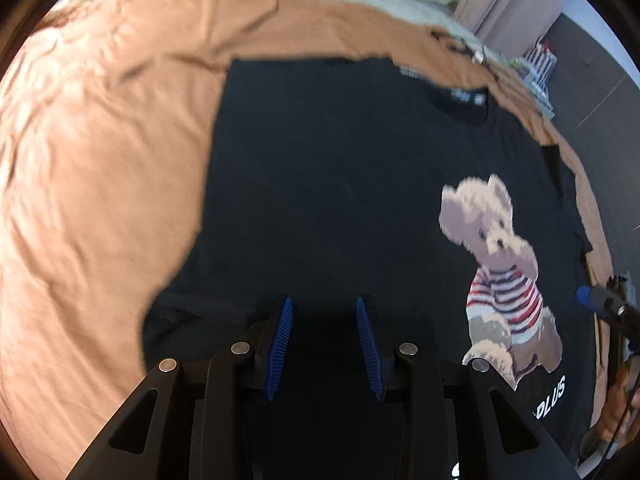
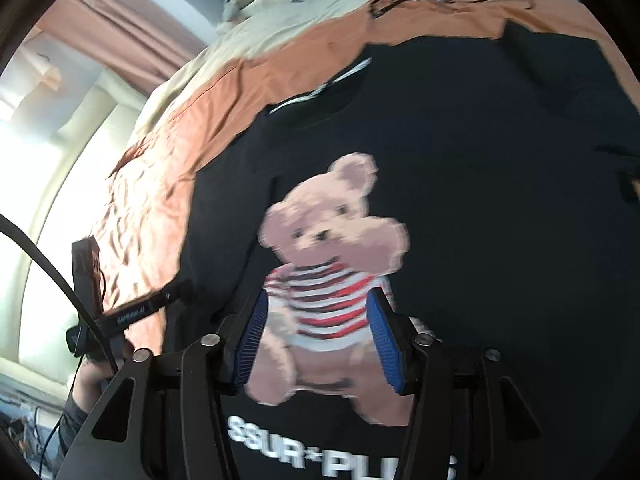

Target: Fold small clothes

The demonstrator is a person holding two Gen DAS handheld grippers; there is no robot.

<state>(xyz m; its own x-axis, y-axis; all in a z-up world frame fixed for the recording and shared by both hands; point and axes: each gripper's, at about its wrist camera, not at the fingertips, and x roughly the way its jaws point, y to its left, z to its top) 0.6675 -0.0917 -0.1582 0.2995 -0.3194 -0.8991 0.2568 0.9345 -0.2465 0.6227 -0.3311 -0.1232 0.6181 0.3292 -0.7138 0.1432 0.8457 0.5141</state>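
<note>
With the tee lying flat on the orange sheet and both my left tongs and right tongs spread empty above it, a careless pinch could snag the sheet too.

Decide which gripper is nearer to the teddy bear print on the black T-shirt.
Right. The right gripper hangs directly over the teddy bear print, its open jaws framing the striped jumper. The left gripper is over plain black T-shirt, with the print off to its right.
</note>
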